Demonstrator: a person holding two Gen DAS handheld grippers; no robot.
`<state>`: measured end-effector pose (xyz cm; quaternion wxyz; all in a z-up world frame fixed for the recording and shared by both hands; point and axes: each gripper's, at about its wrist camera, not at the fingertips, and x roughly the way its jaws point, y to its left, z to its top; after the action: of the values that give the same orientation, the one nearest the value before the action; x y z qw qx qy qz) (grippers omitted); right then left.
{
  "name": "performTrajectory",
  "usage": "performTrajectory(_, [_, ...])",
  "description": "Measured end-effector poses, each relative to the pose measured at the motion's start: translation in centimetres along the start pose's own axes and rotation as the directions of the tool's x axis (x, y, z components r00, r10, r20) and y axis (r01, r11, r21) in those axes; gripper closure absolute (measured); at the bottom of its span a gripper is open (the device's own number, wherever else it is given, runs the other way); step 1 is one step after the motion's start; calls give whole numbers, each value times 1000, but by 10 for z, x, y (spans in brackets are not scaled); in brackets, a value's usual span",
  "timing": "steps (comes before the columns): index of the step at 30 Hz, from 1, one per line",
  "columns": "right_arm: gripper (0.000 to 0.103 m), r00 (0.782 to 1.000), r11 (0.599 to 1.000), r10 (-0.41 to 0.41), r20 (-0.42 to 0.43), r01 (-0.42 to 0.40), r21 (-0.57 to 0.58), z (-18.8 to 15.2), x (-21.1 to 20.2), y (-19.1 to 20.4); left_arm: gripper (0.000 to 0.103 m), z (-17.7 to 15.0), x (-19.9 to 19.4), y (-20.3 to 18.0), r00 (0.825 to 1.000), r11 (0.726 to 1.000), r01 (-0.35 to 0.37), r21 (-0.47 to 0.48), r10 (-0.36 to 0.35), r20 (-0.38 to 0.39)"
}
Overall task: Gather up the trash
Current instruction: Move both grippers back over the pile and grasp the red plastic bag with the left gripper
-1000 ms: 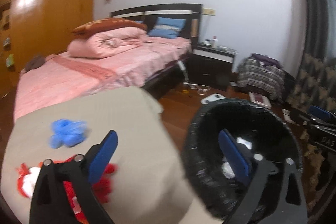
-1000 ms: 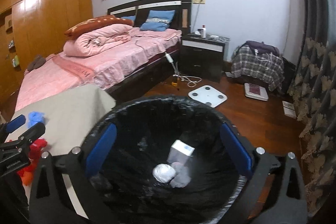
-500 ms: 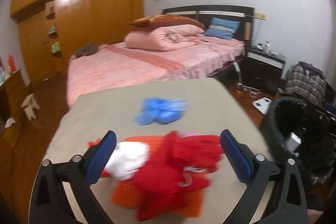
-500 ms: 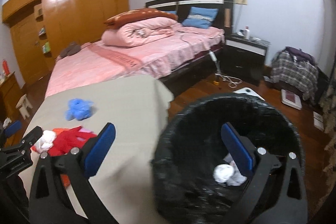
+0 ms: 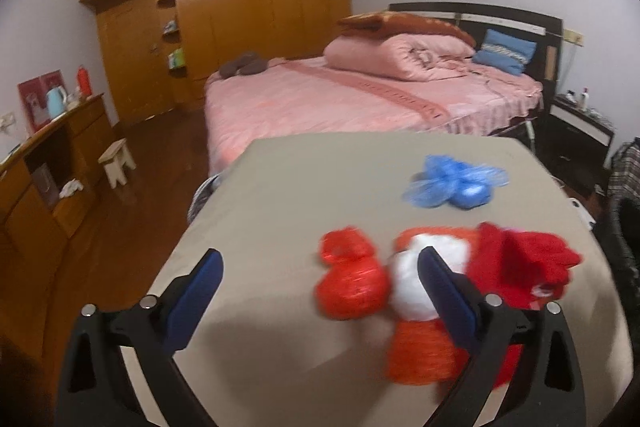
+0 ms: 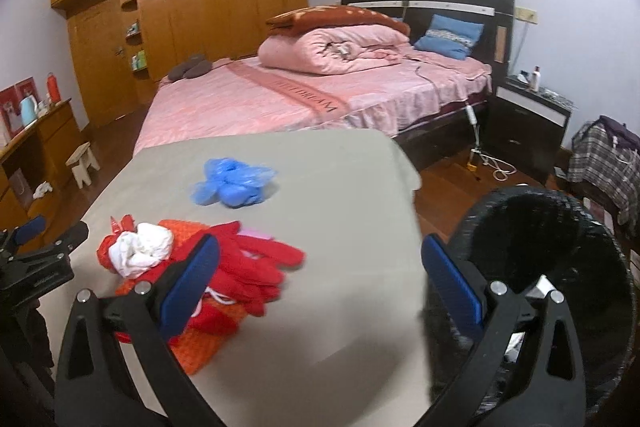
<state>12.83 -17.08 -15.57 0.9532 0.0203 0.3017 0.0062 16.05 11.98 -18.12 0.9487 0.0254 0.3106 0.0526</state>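
Observation:
A small pile lies on the beige table (image 5: 280, 195): crumpled red plastic (image 5: 350, 283), a white tissue wad (image 5: 408, 287), an orange cloth (image 5: 420, 355) and red gloves (image 5: 524, 267). A blue plastic bundle (image 5: 452, 183) sits apart, farther back. My left gripper (image 5: 320, 267) hangs open just in front of the red plastic, holding nothing. My right gripper (image 6: 320, 255) is open and empty above the table's right edge, between the red gloves (image 6: 256, 267) and the black-lined bin (image 6: 560, 227). The tissue wad (image 6: 140, 247) and the blue bundle (image 6: 230, 183) show there too.
The bin stands on the wooden floor right of the table, with white scraps (image 6: 540, 287) inside. A pink bed (image 6: 280, 99) lies beyond the table. A wooden cabinet (image 5: 48, 163) and a small stool (image 5: 116, 163) stand at the left, a nightstand (image 6: 532, 115) at the right.
Both views have swung left, from the bin to the table. The right gripper has left the bin's mouth for the table edge. The left gripper now faces the red pile.

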Motion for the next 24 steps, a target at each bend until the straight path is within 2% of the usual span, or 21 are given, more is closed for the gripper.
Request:
performTrajectory(4, [5, 1000, 1000, 20, -9, -20, -12, 0, 9, 14, 16, -11, 21, 15, 998, 1000, -5, -24, 3, -58])
performTrajectory(8, [6, 999, 999, 29, -18, -29, -26, -1, 17, 22, 17, -18, 32, 19, 996, 999, 13, -40, -16, -87])
performTrajectory(13, [6, 999, 999, 33, -32, -34, -37, -4, 23, 27, 17, -21, 37, 10, 995, 999, 42, -32, -45, -95])
performTrajectory(20, [6, 999, 998, 35, -42, -37, -43, -6, 25, 27, 21, -23, 56, -4, 985, 996, 80, -31, -84, -154])
performTrajectory(23, [6, 998, 998, 37, -44, -39, -43, -7, 26, 27, 39, -23, 62, -4, 976, 991, 124, -47, -130, -174])
performTrajectory(24, [6, 998, 998, 38, -45, -40, -43, -7, 26, 27, 51, -23, 64, -5, 973, 989, 139, -48, -145, -182])
